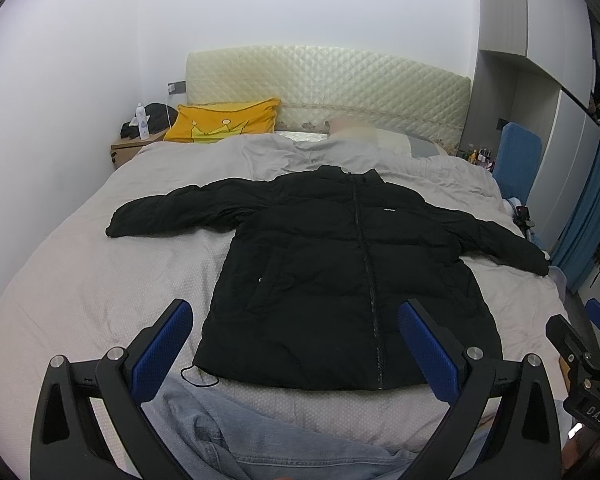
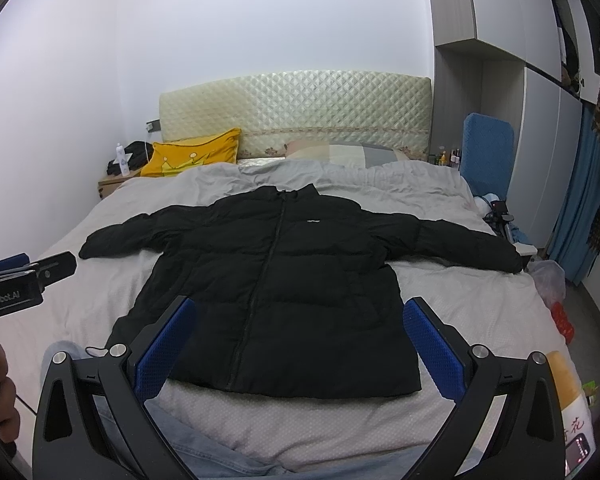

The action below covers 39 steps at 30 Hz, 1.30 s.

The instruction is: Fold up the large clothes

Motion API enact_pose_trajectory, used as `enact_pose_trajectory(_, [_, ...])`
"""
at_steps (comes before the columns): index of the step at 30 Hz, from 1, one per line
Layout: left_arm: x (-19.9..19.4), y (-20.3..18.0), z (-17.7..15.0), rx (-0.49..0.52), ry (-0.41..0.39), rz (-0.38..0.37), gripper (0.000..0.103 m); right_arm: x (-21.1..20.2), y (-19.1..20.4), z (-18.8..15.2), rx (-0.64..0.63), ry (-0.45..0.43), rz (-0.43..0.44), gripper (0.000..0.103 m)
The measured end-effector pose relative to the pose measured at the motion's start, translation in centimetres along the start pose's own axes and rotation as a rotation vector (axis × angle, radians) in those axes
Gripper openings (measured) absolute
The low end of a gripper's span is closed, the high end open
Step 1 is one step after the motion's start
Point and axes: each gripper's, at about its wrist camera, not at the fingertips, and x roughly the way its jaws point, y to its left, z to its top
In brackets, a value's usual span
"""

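With my left gripper [image 1: 296,344] and right gripper [image 2: 300,344] both spread and empty, the black jacket [image 1: 332,280] lies flat on the bed [image 1: 80,280], so I judge folding a sleeve [image 1: 168,212] inward comes next.

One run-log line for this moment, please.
black puffer jacket: flat, zipped, unfolded | left gripper: open, empty | right gripper: open, empty

A: black jacket [image 1: 332,280]: matt puffy quilted cloth. Bedsheet [image 1: 80,280]: pale dotted fabric, wrinkled.

B: Headboard [image 2: 296,108]: glossy quilted padding. Gripper pads [image 2: 160,352]: blue textured rubber-like, matt black plastic arms, shiny metal bolts.
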Motion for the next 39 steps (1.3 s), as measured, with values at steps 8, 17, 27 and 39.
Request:
enact_pose_trajectory(8, [-0.2, -0.1, 0.1, -0.003, 0.005, 0.002, 0.103, -0.1, 0.1, 0.2, -0.007, 0.002, 0.0, 0.103])
enact_pose_trajectory(17, [0.1, -0.3, 0.1, 0.009, 0.014, 0.005, 0.103, 0.3, 0.2, 0.2, -0.009, 0.01, -0.003, 0.103])
enact_pose_trajectory(27, [0.5, -0.1, 0.3, 0.002, 0.02, 0.007, 0.103, 0.6, 0.1, 0.2, -0.001, 0.017, -0.001, 0.103])
enact_pose_trajectory(39, [0.8, 0.0, 2.6, 0.03, -0.044, 0.01, 0.103, 2.1, -2.1, 1.4, 0.013, 0.008, -0.025, 0.103])
